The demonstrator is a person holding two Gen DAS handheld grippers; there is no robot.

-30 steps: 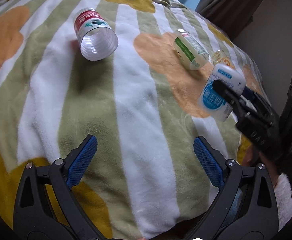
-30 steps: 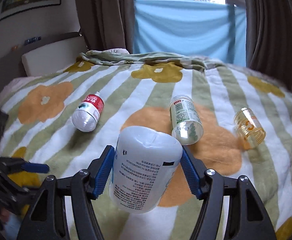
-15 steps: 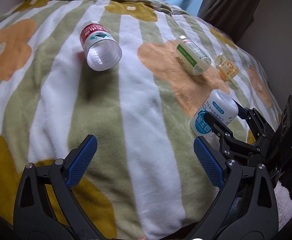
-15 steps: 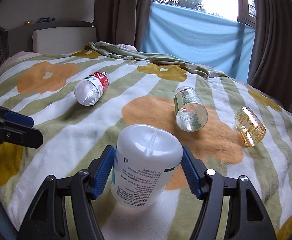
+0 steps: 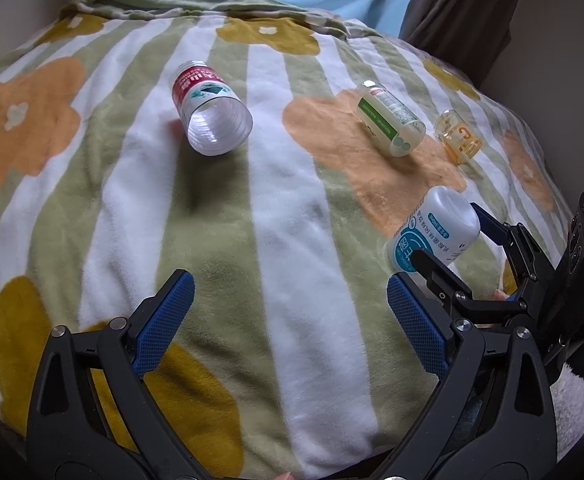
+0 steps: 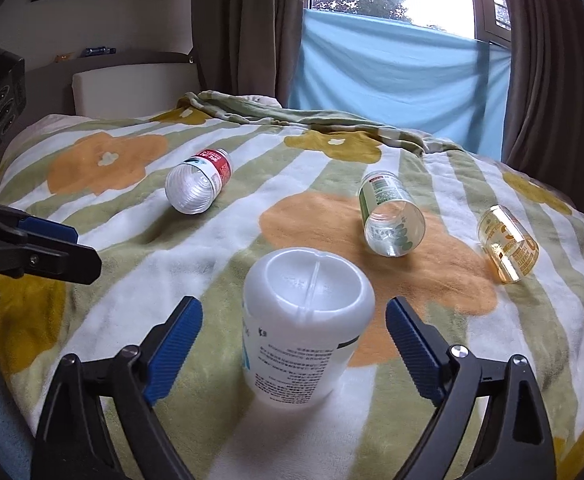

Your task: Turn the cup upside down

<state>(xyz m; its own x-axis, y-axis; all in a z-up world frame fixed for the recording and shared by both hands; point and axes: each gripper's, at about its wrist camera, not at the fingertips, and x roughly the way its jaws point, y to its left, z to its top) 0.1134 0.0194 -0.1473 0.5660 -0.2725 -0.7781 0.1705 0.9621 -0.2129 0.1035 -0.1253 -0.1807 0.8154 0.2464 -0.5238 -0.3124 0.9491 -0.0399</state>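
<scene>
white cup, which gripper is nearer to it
Right. The right gripper has its open fingers either side of the white cup; the left gripper hangs off to the cup's side, open and empty.

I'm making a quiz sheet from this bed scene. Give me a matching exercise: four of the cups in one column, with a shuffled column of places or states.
Things:
1. white cup
2. red-labelled cup
3. green-labelled cup
4. amber cup

States:
A. lying farthest right on the blanket
B. standing base up between open jaws
C. lying on the orange flower
D. lying farthest left, clear and ribbed

Pairs: 1-B, 2-D, 3-C, 4-A
</scene>
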